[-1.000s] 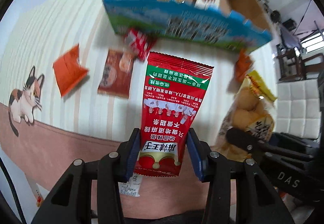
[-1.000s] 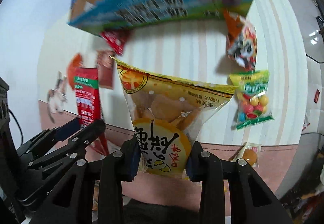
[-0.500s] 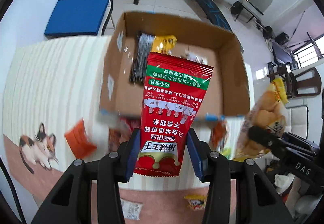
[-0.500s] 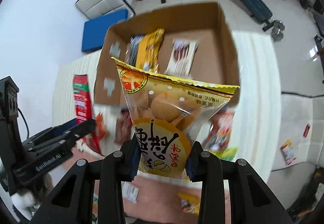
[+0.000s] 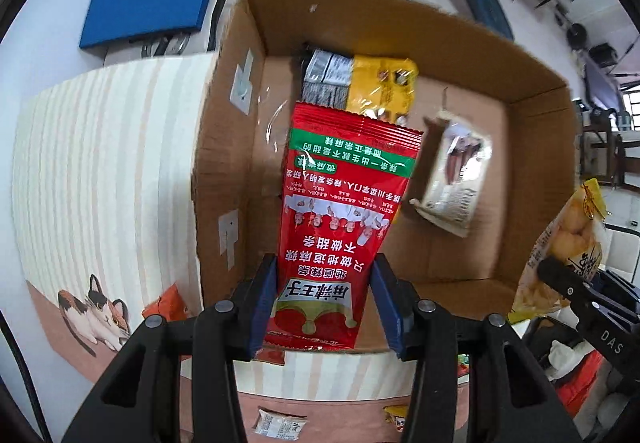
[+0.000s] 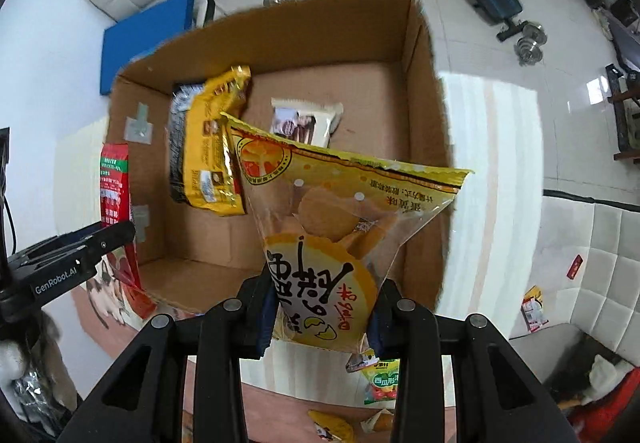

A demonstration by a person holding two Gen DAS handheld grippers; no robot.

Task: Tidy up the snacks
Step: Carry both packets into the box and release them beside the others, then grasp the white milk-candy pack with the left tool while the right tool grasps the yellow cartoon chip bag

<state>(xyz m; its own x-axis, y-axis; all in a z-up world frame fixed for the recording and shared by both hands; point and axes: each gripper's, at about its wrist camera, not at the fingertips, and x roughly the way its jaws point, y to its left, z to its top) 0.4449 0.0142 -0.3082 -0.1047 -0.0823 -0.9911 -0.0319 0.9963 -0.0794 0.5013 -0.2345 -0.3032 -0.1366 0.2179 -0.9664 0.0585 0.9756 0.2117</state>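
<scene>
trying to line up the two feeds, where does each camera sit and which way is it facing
Left wrist: sits on the left gripper, looking down along its fingers into the cardboard box; the fingers pinch a red snack packet.
Right wrist: sits on the right gripper, looking steeply down into the same box; its fingers pinch a yellow snack bag.
Shared: box, the yellow pack and white pack inside it, and each view catches the other gripper with its snack at the frame edge.

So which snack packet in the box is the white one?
The white packet, lying flat alone mid-floor of the cardboard box. The yellow packet and dark packet lean together by the left wall.
</scene>
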